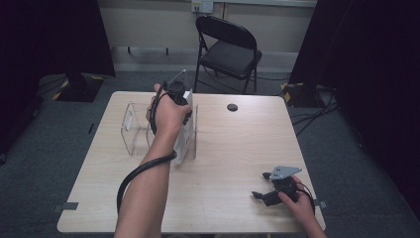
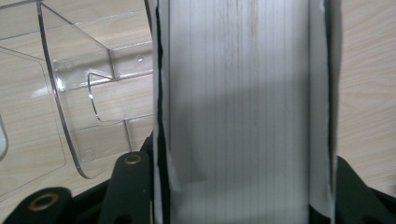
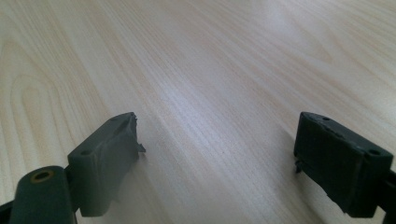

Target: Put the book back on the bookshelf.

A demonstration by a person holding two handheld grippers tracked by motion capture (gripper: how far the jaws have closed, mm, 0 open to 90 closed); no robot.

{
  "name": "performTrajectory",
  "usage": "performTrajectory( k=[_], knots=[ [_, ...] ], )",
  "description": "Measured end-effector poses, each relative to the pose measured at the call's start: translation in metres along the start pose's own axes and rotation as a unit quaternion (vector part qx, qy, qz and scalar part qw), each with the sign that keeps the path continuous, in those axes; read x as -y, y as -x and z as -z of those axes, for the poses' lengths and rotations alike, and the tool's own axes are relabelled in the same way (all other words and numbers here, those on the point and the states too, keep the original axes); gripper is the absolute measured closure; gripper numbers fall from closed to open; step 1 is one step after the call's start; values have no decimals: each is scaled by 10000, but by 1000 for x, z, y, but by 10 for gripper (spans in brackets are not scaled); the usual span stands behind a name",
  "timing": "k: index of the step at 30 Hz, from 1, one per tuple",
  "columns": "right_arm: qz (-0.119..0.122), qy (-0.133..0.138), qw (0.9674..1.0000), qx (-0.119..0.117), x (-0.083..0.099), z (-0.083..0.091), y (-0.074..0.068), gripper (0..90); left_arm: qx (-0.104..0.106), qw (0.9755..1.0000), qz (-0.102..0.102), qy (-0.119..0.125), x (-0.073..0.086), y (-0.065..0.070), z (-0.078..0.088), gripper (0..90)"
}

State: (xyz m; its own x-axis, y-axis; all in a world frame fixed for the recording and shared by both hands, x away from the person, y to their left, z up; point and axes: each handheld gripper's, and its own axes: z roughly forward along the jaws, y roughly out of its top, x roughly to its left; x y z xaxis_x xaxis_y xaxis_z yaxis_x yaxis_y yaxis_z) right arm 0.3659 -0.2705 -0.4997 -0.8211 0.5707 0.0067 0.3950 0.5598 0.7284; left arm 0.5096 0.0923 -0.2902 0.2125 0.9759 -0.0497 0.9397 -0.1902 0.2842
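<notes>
The left gripper [image 1: 184, 111] is clamped on a white binder [image 1: 184, 133]. In the left gripper view the binder [image 2: 238, 107] stands between the two black jaws, and they press on its two sides. It has faint thin lines running up and down. It may be a thick book instead, since the view is too close to be sure.

The binder stands upright on the table [image 1: 233, 148], just beside a clear rack [image 1: 134, 130]. In the high view it is on the right side of the rack, close against it. Whether they touch is hard to tell. In the left gripper view the rack [image 2: 84, 107] shows a curved clear wall and a flat base on the wood.

The right gripper [image 1: 265, 186] is well apart from the rack, near the table's front right corner. A hand [image 1: 297, 203] holds it low over the wood. Its jaws stand wide apart with nothing between them. In the right gripper view, bare table [image 3: 196, 70] lies past the jaws.

A small dark disc [image 1: 232, 107] sits on the table, to the right of the rack and toward the far edge. A black chair [image 1: 229, 47] stands on the floor beyond the table.
</notes>
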Motion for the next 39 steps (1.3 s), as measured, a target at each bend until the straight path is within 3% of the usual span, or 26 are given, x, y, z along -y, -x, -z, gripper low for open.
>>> performTrajectory(
  k=[8, 9, 18, 39],
  knots=[
    [-13, -11, 10000, 1, 0, 0, 0, 129, -33, 10000, -47, 44, -1, 0, -2, 530],
    [-15, -8, 10000, -6, 0, 0, 0, 129, -16, 10000, 33, 48, -2, 1, -3, 530],
    [-16, -7, 10000, -11, 0, 0, 0, 129, -26, 9999, 143, 25, -5, 0, -7, 530],
    [-14, -13, 10000, 3, 0, 0, 0, 129, -166, 9998, 126, 58, -12, 4, -15, 528]
  ],
)
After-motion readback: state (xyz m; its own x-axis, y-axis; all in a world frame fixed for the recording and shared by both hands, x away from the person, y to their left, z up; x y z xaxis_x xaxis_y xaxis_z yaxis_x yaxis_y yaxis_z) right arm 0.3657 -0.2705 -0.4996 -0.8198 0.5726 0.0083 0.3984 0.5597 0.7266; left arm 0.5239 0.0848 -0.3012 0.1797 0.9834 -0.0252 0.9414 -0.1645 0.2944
